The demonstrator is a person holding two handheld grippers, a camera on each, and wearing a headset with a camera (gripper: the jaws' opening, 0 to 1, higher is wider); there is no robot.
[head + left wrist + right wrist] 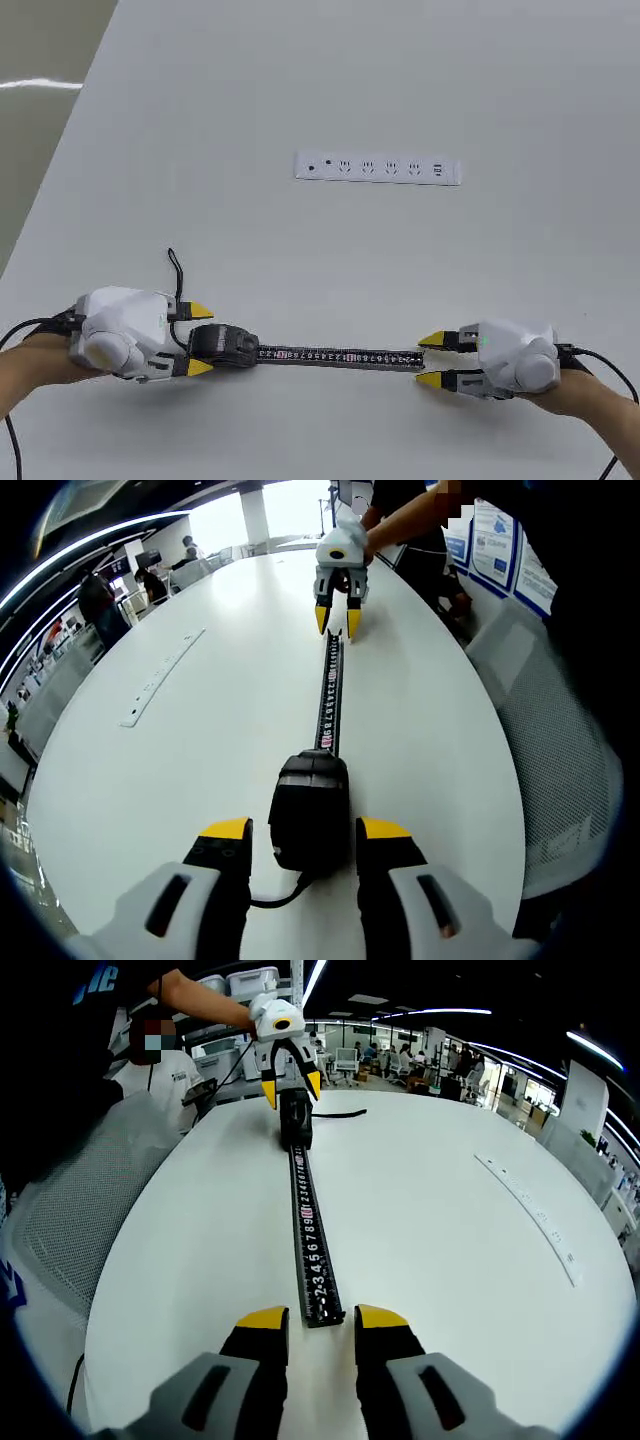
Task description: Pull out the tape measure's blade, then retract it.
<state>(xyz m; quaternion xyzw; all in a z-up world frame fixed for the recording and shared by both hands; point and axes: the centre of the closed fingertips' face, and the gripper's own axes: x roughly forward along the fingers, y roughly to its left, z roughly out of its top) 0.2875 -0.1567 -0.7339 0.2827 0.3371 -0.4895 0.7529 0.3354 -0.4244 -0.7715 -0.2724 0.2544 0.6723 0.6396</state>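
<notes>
The black tape measure case [225,345] lies on the white table, and its dark blade [335,356] stretches right along the tabletop. My left gripper [199,339] straddles the rear of the case [310,810]. Its jaws stand apart with a small gap to the case on each side, so it is open. My right gripper [430,360] is open around the free end of the blade [325,1312], and its yellow fingertips [265,1320] do not touch the blade. A black wrist cord [176,275] trails from the case.
A white power strip [377,168] lies flat further back in the middle of the table. The table's left edge [60,150] runs diagonally at the far left. In the gripper views, mesh chairs [560,740] stand along the table's near side, with people in the background.
</notes>
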